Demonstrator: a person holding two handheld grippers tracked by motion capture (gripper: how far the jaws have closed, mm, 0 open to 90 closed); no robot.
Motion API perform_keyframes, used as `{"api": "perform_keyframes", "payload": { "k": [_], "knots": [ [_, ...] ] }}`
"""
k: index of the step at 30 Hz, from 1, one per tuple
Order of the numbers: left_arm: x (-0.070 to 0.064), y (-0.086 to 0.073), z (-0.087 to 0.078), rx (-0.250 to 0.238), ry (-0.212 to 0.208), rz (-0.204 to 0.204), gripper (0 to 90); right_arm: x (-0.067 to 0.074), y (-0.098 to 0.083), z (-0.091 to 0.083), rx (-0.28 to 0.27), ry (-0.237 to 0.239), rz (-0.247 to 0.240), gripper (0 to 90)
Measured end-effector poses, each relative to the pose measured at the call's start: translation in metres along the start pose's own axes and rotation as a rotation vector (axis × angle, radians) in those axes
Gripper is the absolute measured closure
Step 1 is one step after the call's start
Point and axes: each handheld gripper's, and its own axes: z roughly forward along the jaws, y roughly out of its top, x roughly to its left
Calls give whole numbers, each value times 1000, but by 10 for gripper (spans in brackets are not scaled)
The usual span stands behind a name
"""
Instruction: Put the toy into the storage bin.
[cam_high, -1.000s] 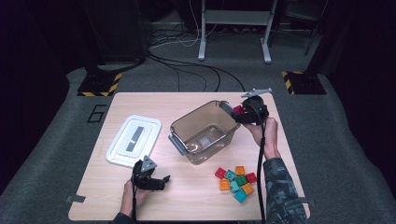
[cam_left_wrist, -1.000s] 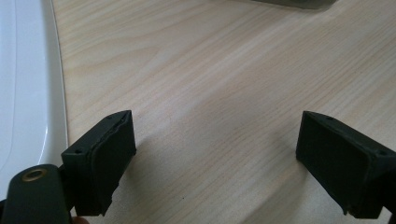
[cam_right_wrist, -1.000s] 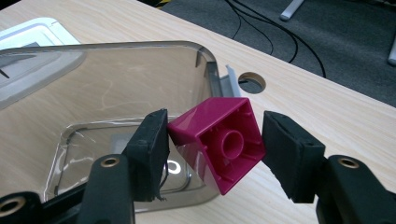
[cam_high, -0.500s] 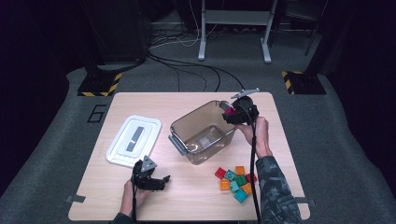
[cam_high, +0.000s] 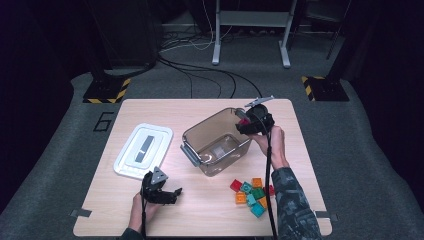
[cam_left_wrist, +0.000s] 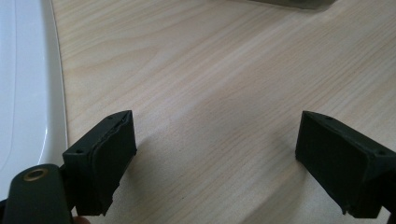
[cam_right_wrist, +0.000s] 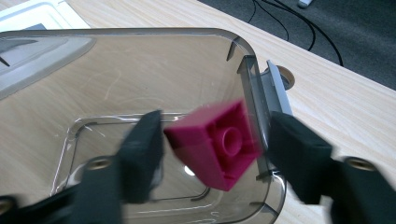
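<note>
The pink block (cam_right_wrist: 212, 144) looks small, light and hard, with smooth sides that could slip. The flat sides are the best places to hold it, not the round bump on top. It is bright pink and tilted. It sits between the right gripper's (cam_right_wrist: 212, 154) fingers (cam_right_wrist: 140, 154), over the clear box (cam_right_wrist: 140, 70). These fingers have just been opening, and there is a gap beside the block, so it is let go. The left gripper's (cam_left_wrist: 217, 158) fingers are spread wide over the bare worktop (cam_left_wrist: 210, 70), holding nothing.
</note>
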Motion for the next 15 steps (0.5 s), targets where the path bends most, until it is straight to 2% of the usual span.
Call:
{"api": "perform_keyframes", "payload": {
  "k": [3,6,10,15],
  "knots": [
    [0,0,0,2,2,5,120,0,-1,-2,5,1,-1,144],
    [0,0,0,2,2,5,121,1,-3,-10,-16,0,-7,71],
    [0,0,0,2,2,6,122,1,-8,-20,-37,0,-2,33],
    [0,0,-1,7,4,9,121,-4,-24,-35,-57,-6,11,0]
  ]
}}
